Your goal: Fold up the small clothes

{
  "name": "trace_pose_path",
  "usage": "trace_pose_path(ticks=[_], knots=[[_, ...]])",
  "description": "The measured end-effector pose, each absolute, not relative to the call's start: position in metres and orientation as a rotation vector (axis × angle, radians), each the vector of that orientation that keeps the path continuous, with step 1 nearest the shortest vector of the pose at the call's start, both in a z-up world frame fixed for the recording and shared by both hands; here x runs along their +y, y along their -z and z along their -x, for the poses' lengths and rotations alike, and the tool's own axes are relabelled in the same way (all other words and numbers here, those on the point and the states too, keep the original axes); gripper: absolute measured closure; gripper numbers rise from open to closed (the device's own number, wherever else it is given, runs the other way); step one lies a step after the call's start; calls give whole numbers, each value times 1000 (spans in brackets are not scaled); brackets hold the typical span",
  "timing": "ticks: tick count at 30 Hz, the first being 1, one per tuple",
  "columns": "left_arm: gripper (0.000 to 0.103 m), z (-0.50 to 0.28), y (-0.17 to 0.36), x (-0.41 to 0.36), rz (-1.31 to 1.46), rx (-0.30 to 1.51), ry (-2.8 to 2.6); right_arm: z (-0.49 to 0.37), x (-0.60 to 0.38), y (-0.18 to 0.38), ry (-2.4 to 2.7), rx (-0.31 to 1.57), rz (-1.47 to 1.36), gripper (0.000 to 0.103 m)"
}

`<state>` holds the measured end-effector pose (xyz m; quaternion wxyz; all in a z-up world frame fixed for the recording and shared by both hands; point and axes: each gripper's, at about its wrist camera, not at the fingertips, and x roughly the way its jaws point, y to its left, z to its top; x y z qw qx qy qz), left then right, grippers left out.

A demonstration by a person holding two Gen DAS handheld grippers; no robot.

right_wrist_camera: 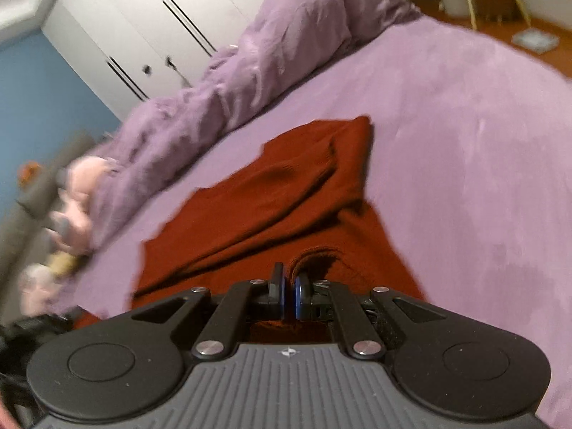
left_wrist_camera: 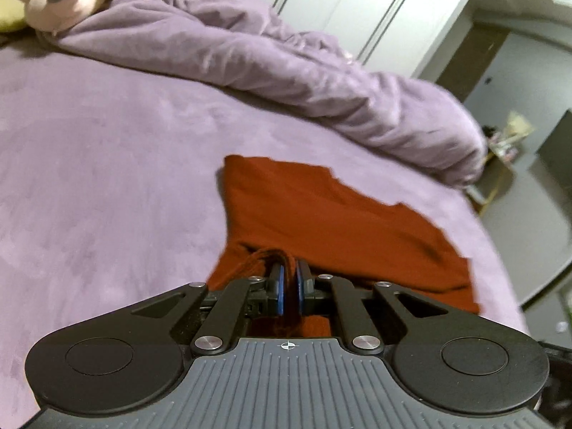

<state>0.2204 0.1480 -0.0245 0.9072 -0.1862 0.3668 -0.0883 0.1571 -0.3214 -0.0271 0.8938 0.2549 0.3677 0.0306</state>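
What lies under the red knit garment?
The purple bedsheet shows all around the red knit garment, which rests on it. Whatever lies directly beneath the cloth is covered.

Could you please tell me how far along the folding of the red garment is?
Early: the red garment lies partly doubled on the purple bed. In hand: left gripper and right gripper each pinch its near edge. Left: carrying that edge over and flattening.

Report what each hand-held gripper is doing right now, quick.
Left hand-held gripper: shut on the red garment, pinching a bunched edge.
Right hand-held gripper: shut on the red garment too.
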Motion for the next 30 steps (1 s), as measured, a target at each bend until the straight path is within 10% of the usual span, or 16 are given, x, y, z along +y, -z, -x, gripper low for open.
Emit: trace_pose_path(ticks=[5,12,22,30], knots=[[92,-243,48,148,347,827,123,-185,-314,43,-7,787,-349,98],[49,-233,45,161,291,768,176,-164,-321,34,-22,651,-215,76],[46,-256,66,147,279,837,223,-172,-305,38,-208,726,-75,48],[49,-262,65,134,233,843,278,-184,-302,48,-180,756,-32,48]])
